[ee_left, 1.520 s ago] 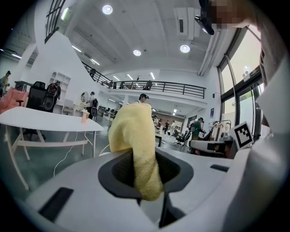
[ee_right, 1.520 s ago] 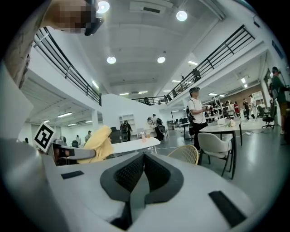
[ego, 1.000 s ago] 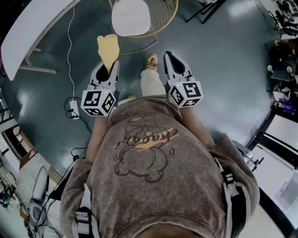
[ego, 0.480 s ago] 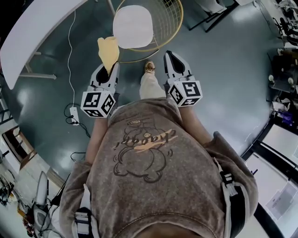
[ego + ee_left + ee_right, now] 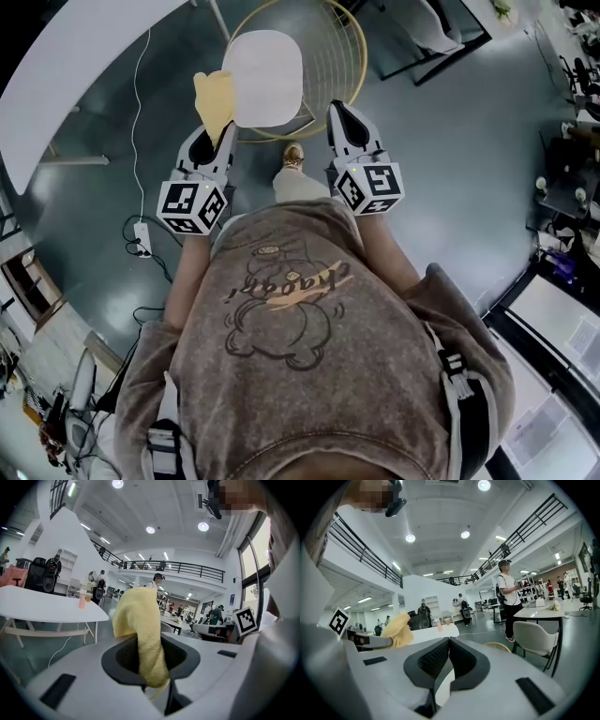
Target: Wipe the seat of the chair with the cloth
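Cloth (image 5: 215, 99) sits clamped in the left hand-held gripper (image 5: 212, 142); the right hand-held gripper (image 5: 343, 120) is closed, empty; the chair seat (image 5: 263, 80) looks unwiped.

Cloth (image 5: 215, 101) pale yellow; chair seat (image 5: 262, 80) white, wire frame (image 5: 349, 56) gold. Left gripper (image 5: 214, 139) and right gripper (image 5: 345, 117) pale grey, black jaw pads, cubes black-and-white squares. Floor (image 5: 450, 169) dark blue-grey; sweatshirt (image 5: 309, 366) mottled brown, bear print.

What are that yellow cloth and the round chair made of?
The cloth: soft fabric, probably microfibre or terry; it looks fuzzy and folds limply. The chair: thin gold wire frame, likely metal with a slight shine. The seat: smooth matte white pad; material unclear.
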Motion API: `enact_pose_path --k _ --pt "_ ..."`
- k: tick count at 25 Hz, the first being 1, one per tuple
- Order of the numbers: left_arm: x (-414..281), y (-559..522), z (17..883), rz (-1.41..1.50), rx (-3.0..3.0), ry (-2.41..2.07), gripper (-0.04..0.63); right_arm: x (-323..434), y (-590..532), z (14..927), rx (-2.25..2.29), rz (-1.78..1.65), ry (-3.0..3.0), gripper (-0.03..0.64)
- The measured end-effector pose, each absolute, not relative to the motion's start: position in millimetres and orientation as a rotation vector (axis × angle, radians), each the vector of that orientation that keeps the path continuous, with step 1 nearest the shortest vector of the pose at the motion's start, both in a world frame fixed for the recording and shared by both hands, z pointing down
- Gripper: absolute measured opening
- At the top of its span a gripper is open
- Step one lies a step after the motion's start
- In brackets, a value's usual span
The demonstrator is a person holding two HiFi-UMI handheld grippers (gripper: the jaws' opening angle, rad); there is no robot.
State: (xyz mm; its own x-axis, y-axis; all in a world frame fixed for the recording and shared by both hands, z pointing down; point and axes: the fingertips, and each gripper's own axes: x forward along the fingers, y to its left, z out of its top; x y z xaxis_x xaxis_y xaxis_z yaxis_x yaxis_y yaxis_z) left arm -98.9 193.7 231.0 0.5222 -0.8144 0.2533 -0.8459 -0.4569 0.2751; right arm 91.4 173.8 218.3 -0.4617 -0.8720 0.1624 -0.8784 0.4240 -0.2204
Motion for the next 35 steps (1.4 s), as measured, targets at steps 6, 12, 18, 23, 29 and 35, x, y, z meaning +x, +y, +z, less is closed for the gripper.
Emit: enact_pose_path --k 6,12,18,23,29,35 --pt "-75 136 220 0.103 2.386 -1.413 0.098 111 112 216 1.543 0.435 -2.657 0.026" --pt "-62 98 219 0.108 2.369 -1.440 0.097 118 67 216 1.474 0.430 -2.675 0.026" --pt "-63 73 220 0.138 2.379 -1.401 0.098 107 39 217 1.435 0.450 -2.680 0.026" --pt "-69 56 221 0.140 2.395 -1.357 0.097 99 28 220 1.482 0.466 -2.649 0.026" --pt "-80 34 226 0.158 2.408 -1.320 0.098 94 15 230 1.534 0.502 -2.610 0.026" --pt "-82 6 258 0.190 2.404 -1.282 0.098 91 -7 252 1.559 0.496 -2.585 0.026"
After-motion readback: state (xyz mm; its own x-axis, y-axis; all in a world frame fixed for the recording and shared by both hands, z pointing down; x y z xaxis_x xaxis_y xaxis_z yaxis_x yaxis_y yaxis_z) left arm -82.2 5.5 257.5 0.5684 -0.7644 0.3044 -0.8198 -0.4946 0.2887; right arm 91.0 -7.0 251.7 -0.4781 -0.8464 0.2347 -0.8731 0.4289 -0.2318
